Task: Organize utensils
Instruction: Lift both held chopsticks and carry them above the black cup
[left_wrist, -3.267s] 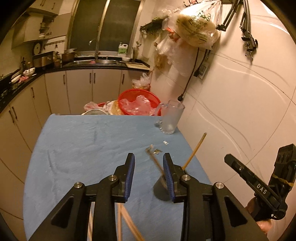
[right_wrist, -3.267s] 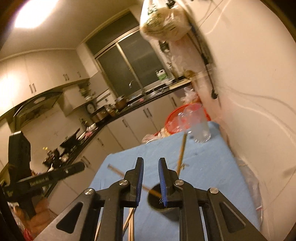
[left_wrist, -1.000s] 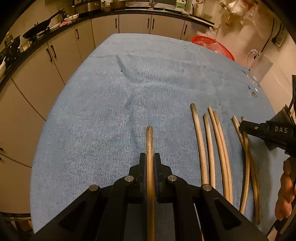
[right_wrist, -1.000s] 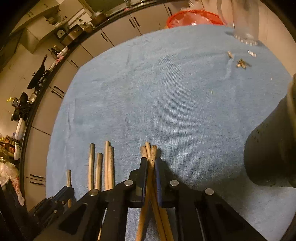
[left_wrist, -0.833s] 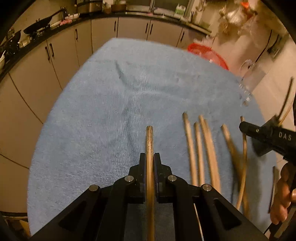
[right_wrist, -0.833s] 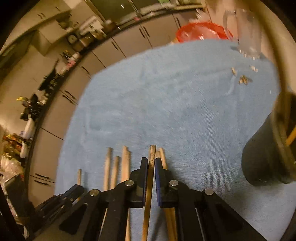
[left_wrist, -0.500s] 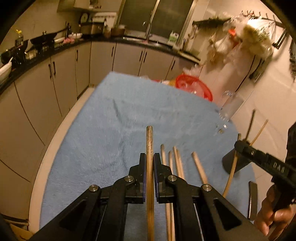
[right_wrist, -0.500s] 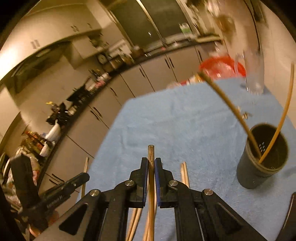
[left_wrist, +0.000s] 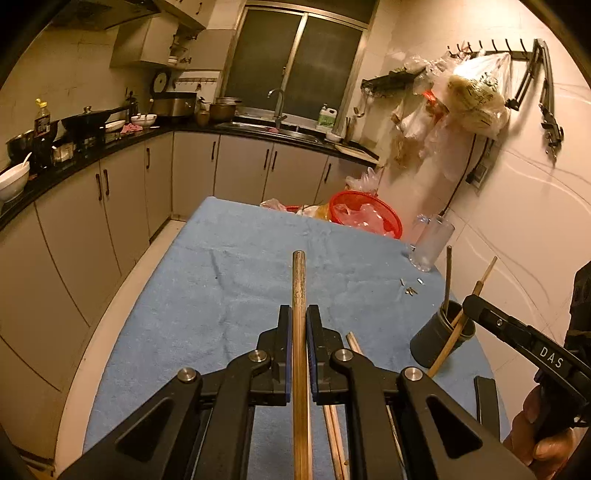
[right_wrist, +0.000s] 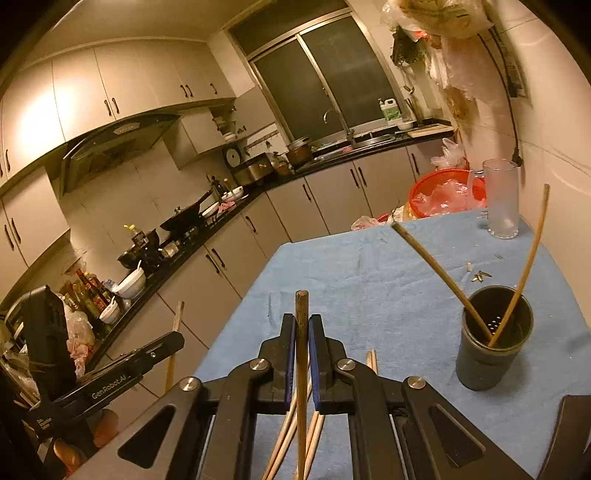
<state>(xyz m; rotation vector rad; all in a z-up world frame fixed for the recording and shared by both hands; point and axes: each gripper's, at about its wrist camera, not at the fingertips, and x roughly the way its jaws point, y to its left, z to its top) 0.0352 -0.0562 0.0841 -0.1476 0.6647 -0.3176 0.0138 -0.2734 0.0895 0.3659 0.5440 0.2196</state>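
Kitchen cabinets and a dark window stand behind a table spread with a blue cloth, and the dark cup near the cloth's right edge is the handiest mark for placing everything else. Two chopsticks already lean in that cup, splayed apart. Left of the cup and raised above the cloth, the right gripper has its jaws pinched narrow on a single chopstick, which runs forward between the pads and pokes out past them. Further left again, the left gripper is likewise clamped on its own chopstick, tip forward. More loose chopsticks lie on the cloth below the grippers, nearer the person than the cup. These sticks look light, thin and rigid, probably smooth wood or bamboo, so they should lift with almost no effort but could swivel or slide in a pinch. Holding each near its middle or thicker end, squarely across the pads, seems safest for tipping it into the cup. Beyond the cup stand a glass mug and, behind that, a red basket.
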